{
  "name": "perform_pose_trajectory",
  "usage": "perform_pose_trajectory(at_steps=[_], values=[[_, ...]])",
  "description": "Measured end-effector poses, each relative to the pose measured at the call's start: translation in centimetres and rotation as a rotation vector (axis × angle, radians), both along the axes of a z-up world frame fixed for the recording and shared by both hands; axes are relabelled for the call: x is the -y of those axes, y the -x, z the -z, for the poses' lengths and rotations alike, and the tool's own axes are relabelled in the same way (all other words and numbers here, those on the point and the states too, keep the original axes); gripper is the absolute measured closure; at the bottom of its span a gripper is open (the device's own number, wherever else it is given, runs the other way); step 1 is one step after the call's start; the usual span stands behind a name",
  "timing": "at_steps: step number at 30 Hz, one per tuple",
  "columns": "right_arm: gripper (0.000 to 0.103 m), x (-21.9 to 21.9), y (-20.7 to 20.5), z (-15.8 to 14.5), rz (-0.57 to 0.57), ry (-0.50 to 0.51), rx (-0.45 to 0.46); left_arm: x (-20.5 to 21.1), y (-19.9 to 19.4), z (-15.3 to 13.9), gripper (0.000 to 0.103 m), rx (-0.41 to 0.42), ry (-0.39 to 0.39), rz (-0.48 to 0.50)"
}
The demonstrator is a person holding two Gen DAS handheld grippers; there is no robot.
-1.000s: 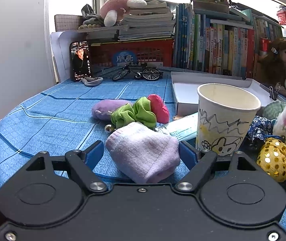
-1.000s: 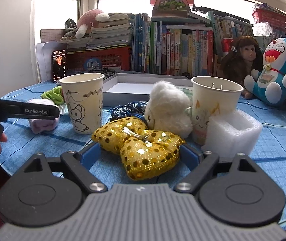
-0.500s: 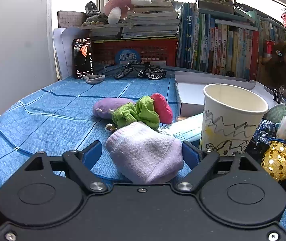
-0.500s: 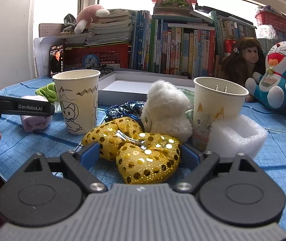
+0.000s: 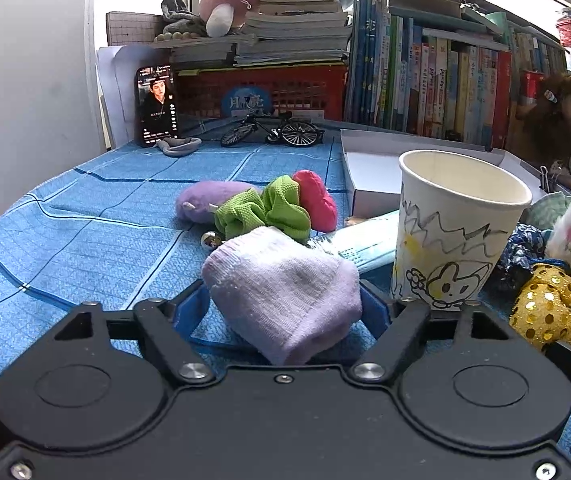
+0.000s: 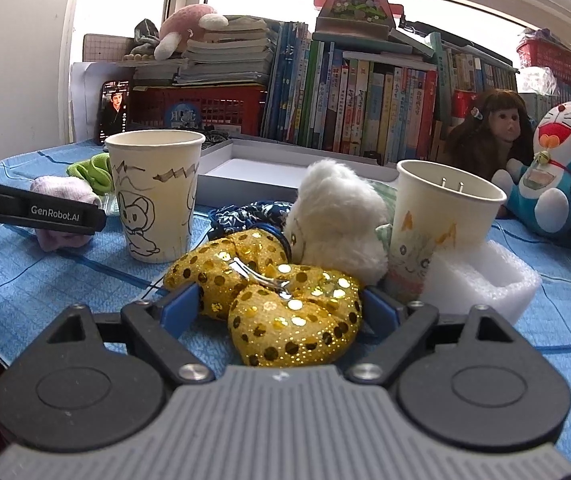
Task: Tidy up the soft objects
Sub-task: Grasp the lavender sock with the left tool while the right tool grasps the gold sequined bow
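A lilac sock (image 5: 285,288) lies on the blue tablecloth (image 5: 85,240) between the jaws of my left gripper (image 5: 281,308). The jaws are closing and the blue pads (image 5: 189,312) meet its two sides. My right gripper (image 6: 281,308) straddles a gold sequin heart (image 6: 297,320). Its jaws are closing slightly, and the pads (image 6: 179,310) stand close beside the heart without squeezing it. In the right wrist view, the left gripper's finger (image 6: 45,214) crosses in front of the sock (image 6: 65,196).
A rabbit-drawn paper cup (image 5: 457,232) stands right of the sock, with a second cup (image 6: 441,216), white plush (image 6: 337,220) and foam block (image 6: 485,276) behind the heart. Green scrunchie (image 5: 261,212), purple plush (image 5: 205,200), pink heart (image 5: 317,200) and a white box (image 5: 369,168) lie farther back.
The left jaws have narrowed from a small gap on each side until the pads meet the sock. The right jaws came in slightly around the gold heart; neither hand shifted much.
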State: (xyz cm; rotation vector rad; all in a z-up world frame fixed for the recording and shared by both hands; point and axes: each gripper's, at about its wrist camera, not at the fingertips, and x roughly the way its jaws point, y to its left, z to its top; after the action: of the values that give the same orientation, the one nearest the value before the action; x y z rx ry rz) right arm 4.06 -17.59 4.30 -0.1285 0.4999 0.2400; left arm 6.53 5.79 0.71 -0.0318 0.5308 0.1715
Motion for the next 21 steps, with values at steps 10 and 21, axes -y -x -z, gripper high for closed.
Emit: perform_pose_trajectory(at_steps=[10, 21], values=[[0.024, 0.3, 0.2, -0.4, -0.023, -0.009, 0.002, -0.2, 0.5, -0.5, 0.047, 0.004, 0.031, 0.020], [0.014, 1.7, 1.4, -0.6, -0.049, -0.024, -0.006, -0.8, 1.5, -0.9, 0.047, 0.001, 0.043, 0.009]])
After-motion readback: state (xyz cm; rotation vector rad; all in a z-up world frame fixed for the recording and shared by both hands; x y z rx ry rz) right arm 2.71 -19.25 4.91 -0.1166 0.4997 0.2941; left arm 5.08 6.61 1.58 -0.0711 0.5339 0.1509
